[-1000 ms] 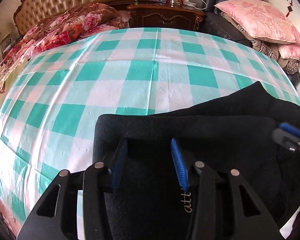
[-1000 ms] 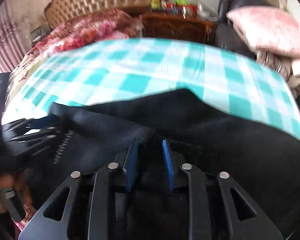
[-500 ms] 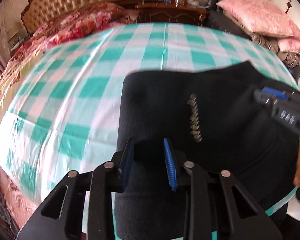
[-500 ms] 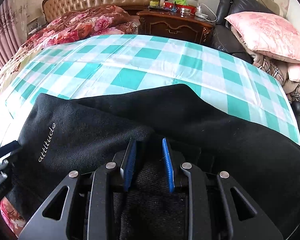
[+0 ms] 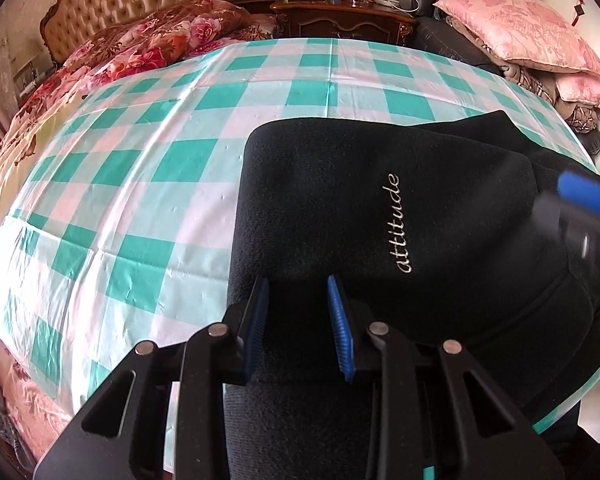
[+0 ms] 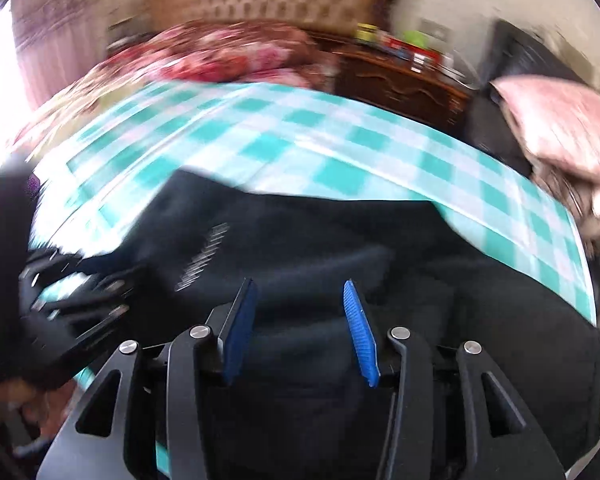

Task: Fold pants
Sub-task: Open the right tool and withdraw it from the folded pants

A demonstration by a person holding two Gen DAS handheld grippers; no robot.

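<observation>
both grippers agape, empty: left gripper [image 5: 298, 312], right gripper [image 6: 300, 320] over pants [image 5: 380, 208]. regrip folded edge squarely.

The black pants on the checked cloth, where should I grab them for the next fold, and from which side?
Judging from the left view, grip the black pants at the rounded folded end near the left gripper, coming in low from the near edge. That end lies flat with layers stacked, so open fingers could likely slide around it and pinch every layer together over the checked cloth.
</observation>
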